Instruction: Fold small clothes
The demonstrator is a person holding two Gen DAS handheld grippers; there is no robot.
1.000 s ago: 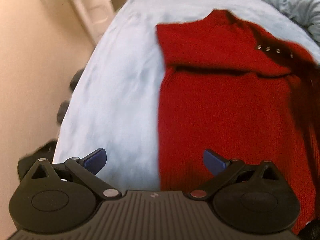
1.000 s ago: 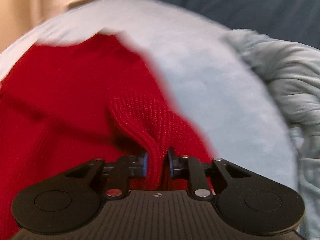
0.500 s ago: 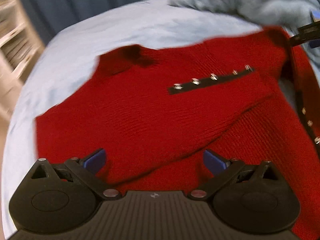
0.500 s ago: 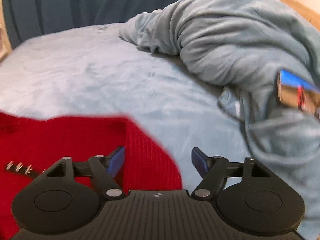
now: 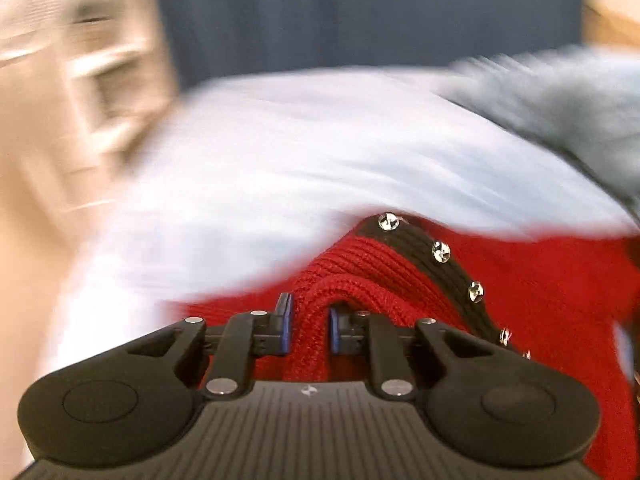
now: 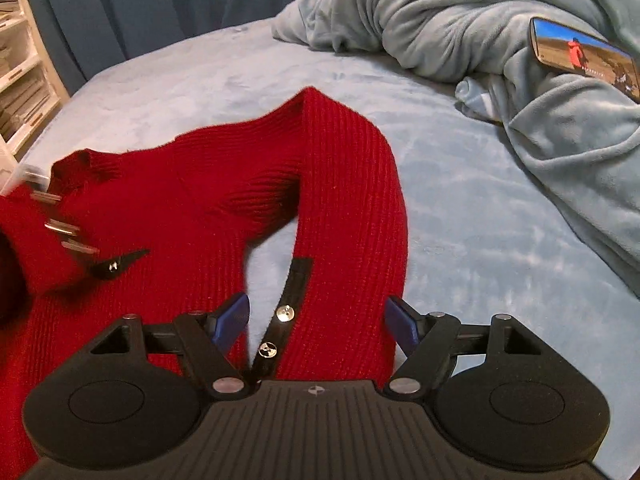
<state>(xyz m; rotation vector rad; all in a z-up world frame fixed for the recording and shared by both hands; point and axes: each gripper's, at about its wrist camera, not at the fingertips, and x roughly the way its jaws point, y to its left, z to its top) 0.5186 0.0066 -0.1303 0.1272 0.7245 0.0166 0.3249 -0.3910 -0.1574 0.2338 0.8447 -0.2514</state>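
A red knit cardigan (image 6: pixel 200 200) with a black button band and silver studs lies on a light blue bed (image 6: pixel 460 216). In the left wrist view my left gripper (image 5: pixel 309 326) is shut on a pinched fold of the red cardigan (image 5: pixel 360 268), next to the studded black band (image 5: pixel 440 256); that view is motion-blurred. In the right wrist view my right gripper (image 6: pixel 314 320) is open, its jaws either side of a red sleeve (image 6: pixel 352 208) and its black studded cuff strip (image 6: pixel 294 292).
A rumpled grey-blue blanket (image 6: pixel 480 28) is heaped at the back right of the bed, with a phone (image 6: pixel 584 56) lying on it. White shelves (image 6: pixel 20 60) stand at the left. A dark blue curtain (image 5: pixel 360 12) hangs behind the bed.
My left gripper went from open above the cardigan to shut on a fold by the studded band. My right gripper let go of its fold and now hovers open over the sleeve.
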